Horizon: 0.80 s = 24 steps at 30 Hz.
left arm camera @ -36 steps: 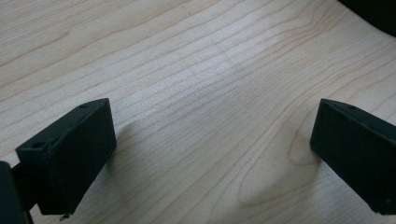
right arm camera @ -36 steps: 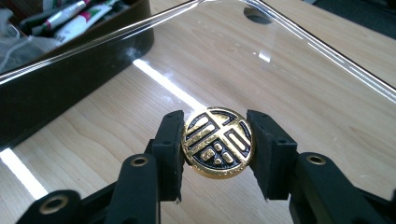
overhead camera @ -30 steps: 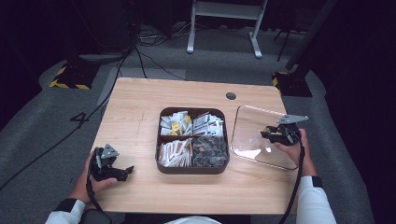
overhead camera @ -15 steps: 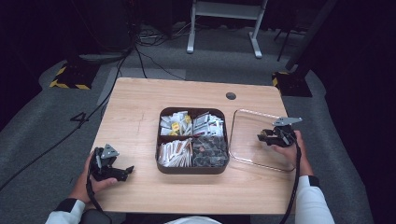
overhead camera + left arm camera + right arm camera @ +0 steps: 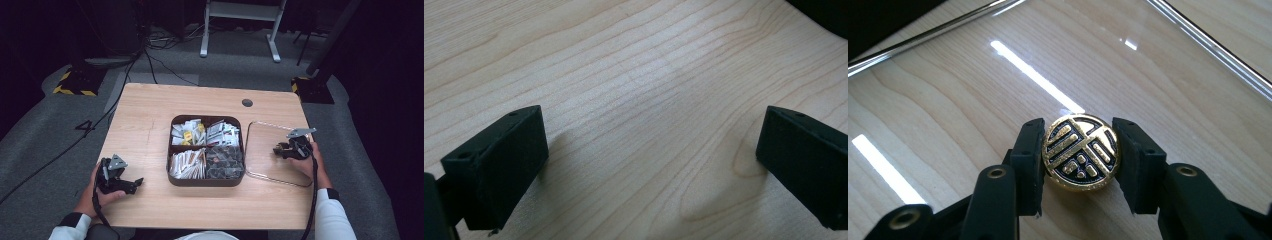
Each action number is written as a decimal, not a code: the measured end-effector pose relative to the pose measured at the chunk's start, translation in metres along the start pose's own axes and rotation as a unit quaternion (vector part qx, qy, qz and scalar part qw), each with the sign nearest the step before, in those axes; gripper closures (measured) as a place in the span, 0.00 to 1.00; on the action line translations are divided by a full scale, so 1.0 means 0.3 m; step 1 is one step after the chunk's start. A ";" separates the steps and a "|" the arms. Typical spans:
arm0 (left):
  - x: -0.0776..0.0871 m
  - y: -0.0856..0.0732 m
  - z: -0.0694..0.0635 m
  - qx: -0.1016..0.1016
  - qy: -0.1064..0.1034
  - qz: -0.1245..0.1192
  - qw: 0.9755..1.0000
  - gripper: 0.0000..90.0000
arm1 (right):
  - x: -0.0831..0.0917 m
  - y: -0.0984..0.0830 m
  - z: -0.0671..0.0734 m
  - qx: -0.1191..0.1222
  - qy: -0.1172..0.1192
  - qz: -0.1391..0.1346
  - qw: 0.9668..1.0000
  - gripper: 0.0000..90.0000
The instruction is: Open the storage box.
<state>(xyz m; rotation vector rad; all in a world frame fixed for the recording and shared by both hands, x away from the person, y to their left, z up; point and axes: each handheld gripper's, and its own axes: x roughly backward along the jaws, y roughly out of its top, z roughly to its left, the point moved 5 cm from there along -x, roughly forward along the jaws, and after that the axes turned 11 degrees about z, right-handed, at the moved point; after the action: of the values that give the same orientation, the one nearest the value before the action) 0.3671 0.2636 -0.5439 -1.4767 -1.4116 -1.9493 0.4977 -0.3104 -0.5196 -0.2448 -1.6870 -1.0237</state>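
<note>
A: What's nearest the person?

B: The left gripper (image 5: 134, 183), held in the left hand (image 5: 97, 192) at the near left of the wooden table (image 5: 145, 115). Its jaws stand wide apart over bare wood, nothing between them.

A: And the right one?

B: The right gripper (image 5: 1080, 152) is clamped on a round gold-and-black knob (image 5: 1081, 152), a pad pressing each side. That knob sits on a clear glass lid (image 5: 262, 150), which lies flat on the table's right side.

A: What's beside the lid?

B: Just left of it, a brown four-compartment box (image 5: 206, 181) filled with sachets and packets. Farther back, a small round hole (image 5: 247, 103) in the tabletop.
</note>
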 end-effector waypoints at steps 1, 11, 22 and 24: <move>0.000 0.000 0.000 0.000 0.000 0.000 1.000 0.01 | 0.001 0.000 -0.001 -0.004 0.003 -0.002 1.000 0.64; 0.000 0.000 0.000 0.000 -0.001 0.000 1.000 0.00 | 0.011 -0.003 -0.018 -0.038 0.011 -0.007 0.999 0.40; -0.001 0.002 0.000 -0.002 -0.003 0.000 1.000 0.00 | 0.065 0.045 0.010 -0.049 0.012 -0.054 0.997 0.31; -0.001 0.002 0.000 -0.002 -0.003 0.000 1.000 0.00 | 0.071 0.053 0.018 -0.047 0.011 -0.059 0.997 0.31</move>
<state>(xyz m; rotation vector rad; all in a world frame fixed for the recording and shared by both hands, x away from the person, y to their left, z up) 0.3676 0.2634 -0.5440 -1.4862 -1.4116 -1.9490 0.4956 -0.3037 -0.4935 -0.1957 -1.6519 -1.1915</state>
